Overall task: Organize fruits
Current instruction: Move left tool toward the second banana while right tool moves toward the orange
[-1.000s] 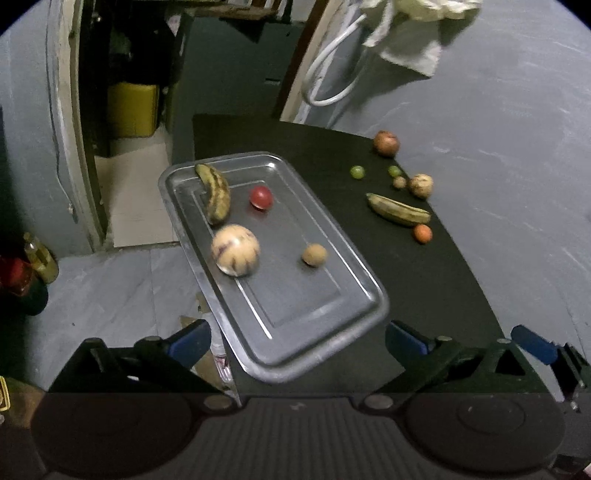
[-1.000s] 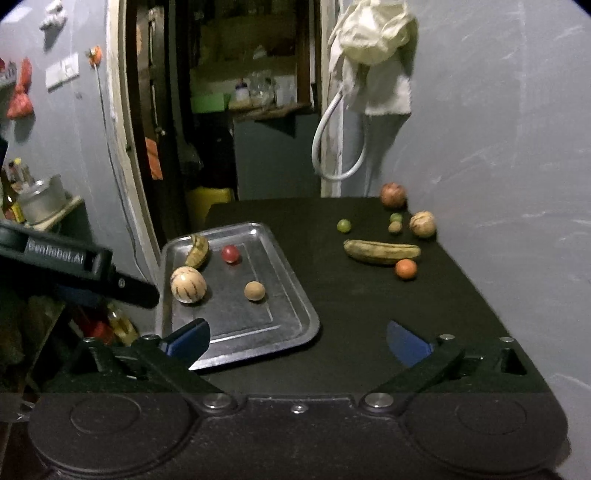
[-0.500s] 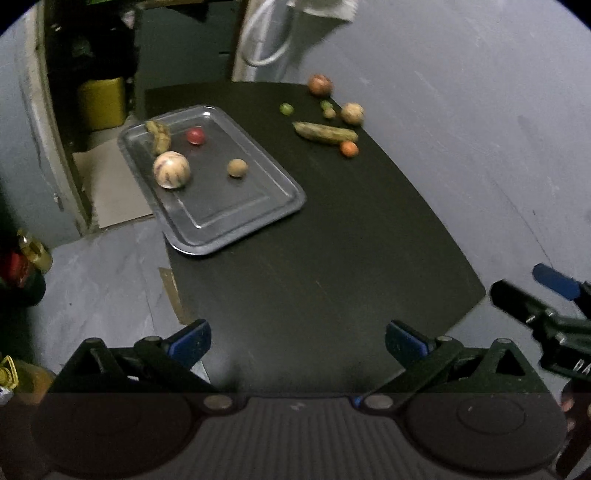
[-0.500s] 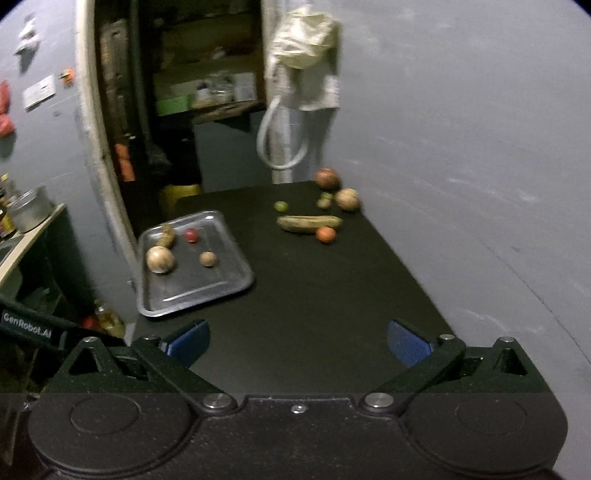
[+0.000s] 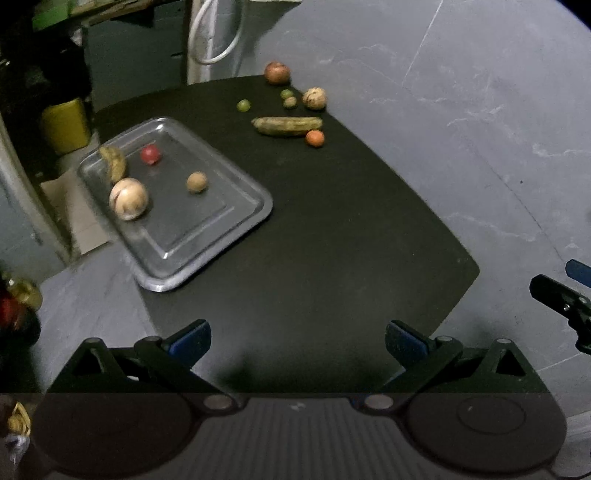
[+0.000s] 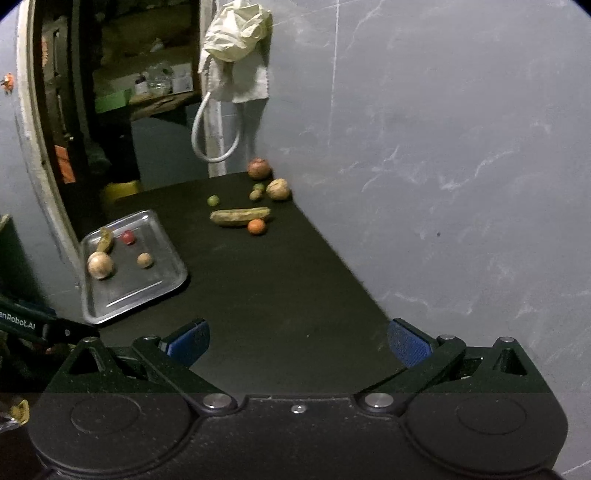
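Observation:
A metal tray (image 5: 236,221) (image 6: 168,284) lies on the left of a black table (image 5: 332,240). It holds a banana (image 5: 114,164), a red fruit (image 5: 150,154), a pale round fruit (image 5: 128,198) and a small brown fruit (image 5: 196,182). Loose at the table's far right lie a banana (image 5: 287,126) (image 6: 240,216), a small orange fruit (image 5: 314,138) (image 6: 256,226), a green fruit (image 5: 243,105), a pomegranate (image 5: 277,72) and a tan fruit (image 5: 314,98). My left gripper (image 5: 297,338) and right gripper (image 6: 297,338) are both open and empty, hanging above the table's near edge, far from all fruit.
A grey wall (image 6: 461,147) runs along the table's right side. A white hose and cloth bag (image 6: 236,33) hang at the back. A yellow bin (image 5: 66,123) stands beyond the tray in a dark doorway. Bottles (image 5: 18,302) stand on the floor at the left.
Both grippers have pulled back and up from the table, so the tray and fruit look smaller and farther. No fruit has moved. Both stay open.

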`<control>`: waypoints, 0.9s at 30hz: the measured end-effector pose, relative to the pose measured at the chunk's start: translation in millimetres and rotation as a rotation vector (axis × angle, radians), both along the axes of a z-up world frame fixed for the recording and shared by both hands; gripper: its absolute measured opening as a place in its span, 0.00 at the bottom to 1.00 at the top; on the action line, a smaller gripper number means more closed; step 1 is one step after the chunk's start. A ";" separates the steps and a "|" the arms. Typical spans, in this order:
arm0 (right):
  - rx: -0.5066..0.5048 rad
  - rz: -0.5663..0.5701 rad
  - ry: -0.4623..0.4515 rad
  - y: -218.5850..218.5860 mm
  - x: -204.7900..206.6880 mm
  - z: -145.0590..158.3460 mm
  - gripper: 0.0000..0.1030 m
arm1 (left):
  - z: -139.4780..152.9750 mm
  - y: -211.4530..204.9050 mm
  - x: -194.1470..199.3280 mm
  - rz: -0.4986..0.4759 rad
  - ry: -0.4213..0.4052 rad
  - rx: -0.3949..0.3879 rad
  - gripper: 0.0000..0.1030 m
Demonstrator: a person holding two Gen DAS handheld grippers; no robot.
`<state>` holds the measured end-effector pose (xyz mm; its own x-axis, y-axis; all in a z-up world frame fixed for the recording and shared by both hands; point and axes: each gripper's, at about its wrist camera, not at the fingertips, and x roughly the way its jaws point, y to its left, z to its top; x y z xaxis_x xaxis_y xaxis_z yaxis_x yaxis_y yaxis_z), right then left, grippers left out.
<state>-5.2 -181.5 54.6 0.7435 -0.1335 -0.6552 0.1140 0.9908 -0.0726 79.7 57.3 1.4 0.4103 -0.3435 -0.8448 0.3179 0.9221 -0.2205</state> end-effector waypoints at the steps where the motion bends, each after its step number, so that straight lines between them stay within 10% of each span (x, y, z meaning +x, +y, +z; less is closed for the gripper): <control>1: -0.016 -0.005 -0.005 1.9 4.5 3.6 0.99 | 0.1 0.9 6.0 -0.011 -0.005 -0.007 0.99; 7: -0.099 0.046 -0.045 12.3 35.4 39.4 0.99 | 2.4 3.8 38.9 -0.149 -0.017 -0.035 0.99; 19: -0.214 0.345 -0.215 16.4 171.2 104.9 0.99 | 43.9 -10.8 143.0 -0.338 -0.245 0.156 0.99; 27: -0.134 0.383 -0.306 -9.4 272.9 69.0 0.99 | 34.7 -65.5 209.7 -0.571 -0.451 0.357 0.99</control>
